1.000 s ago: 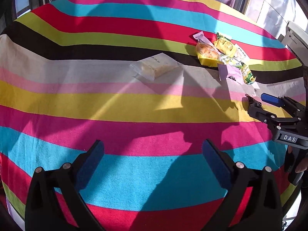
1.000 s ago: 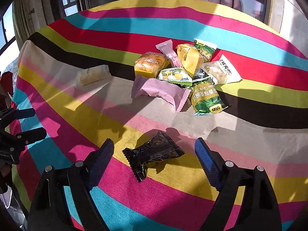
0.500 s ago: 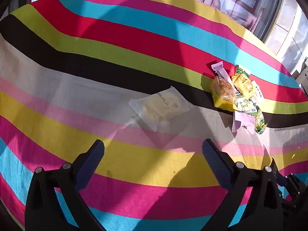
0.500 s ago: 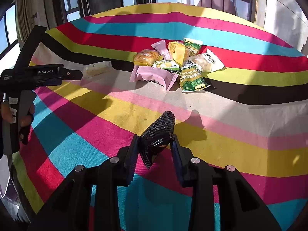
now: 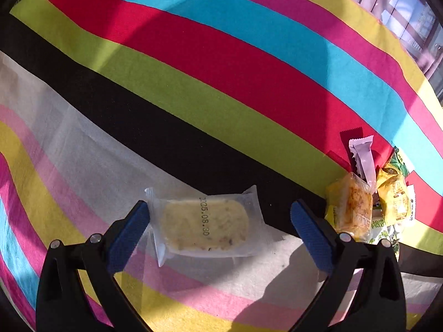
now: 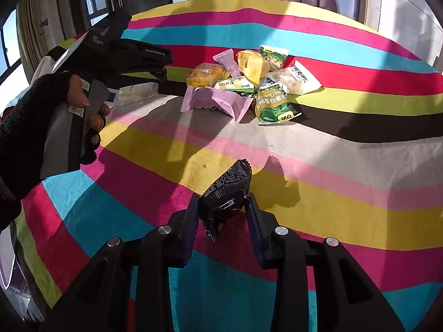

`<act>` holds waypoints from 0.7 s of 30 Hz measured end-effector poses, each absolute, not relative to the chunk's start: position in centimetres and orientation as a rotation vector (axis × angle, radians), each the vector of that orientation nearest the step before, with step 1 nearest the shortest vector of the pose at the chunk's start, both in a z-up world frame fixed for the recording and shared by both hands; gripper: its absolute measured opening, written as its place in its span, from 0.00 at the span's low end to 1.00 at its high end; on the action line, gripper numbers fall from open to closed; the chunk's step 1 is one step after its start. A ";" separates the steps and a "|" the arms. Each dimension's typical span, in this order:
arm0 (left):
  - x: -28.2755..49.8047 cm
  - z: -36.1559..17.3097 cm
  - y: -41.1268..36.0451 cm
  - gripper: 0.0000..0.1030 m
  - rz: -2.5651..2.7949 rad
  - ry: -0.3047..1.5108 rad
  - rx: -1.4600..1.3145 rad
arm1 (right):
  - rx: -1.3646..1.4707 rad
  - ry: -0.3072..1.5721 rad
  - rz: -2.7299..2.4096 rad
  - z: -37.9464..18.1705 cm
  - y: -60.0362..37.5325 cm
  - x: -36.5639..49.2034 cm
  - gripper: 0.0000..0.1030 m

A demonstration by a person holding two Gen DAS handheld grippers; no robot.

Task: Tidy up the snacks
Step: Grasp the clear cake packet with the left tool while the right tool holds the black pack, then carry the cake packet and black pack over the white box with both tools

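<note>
A clear packet with a pale yellow cake [image 5: 205, 225] lies flat on the white stripe of the striped cloth. My left gripper [image 5: 220, 231] stands open around it, one blue pad at each end, neither pressing. In the right wrist view my right gripper [image 6: 223, 207] is shut on a black snack packet [image 6: 225, 197], held tilted above the cloth. The same clear packet [image 6: 138, 92] shows there under the left gripper's black body [image 6: 121, 55], held by a dark-sleeved hand [image 6: 85, 110]. A pile of snack packets [image 6: 243, 83] lies on the cloth behind.
The pile [image 5: 368, 196] sits just right of my left gripper's right finger: a bread packet [image 5: 350, 207], a lilac bar [image 5: 362, 159], yellow and green packs. The striped cloth [image 6: 346, 166] covers a round table. Windows and dark frames stand behind it.
My left gripper moved across the cloth to the clear cake packet and now straddles it. My right gripper shut on the black packet and lifted it off the cloth.
</note>
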State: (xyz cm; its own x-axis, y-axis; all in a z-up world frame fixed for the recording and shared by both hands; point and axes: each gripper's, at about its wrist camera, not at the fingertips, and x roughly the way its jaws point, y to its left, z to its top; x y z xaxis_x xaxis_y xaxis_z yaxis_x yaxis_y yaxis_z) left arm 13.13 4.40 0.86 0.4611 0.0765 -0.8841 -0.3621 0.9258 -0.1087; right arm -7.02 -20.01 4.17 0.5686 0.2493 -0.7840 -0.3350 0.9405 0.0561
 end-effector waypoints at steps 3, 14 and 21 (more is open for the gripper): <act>12.9 0.5 3.0 0.99 0.295 1.048 -0.212 | -0.096 0.902 0.342 4.2 -20.1 -7.1 0.33; 5.2 1.4 5.0 0.58 0.088 0.924 -0.234 | -0.059 0.903 0.328 4.5 -20.6 -7.1 0.33; -4.3 1.9 5.9 0.58 0.001 0.875 -0.241 | -0.050 0.916 0.323 4.0 -20.5 -6.8 0.33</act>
State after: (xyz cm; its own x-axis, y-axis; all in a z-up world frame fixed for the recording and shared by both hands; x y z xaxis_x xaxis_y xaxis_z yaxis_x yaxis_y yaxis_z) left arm -4.34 5.93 1.92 0.6427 -0.0974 -0.7599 -0.0997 0.9728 -0.2090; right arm -6.82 -20.47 3.98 0.5641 0.2537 -0.7858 -0.2959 0.9505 0.0945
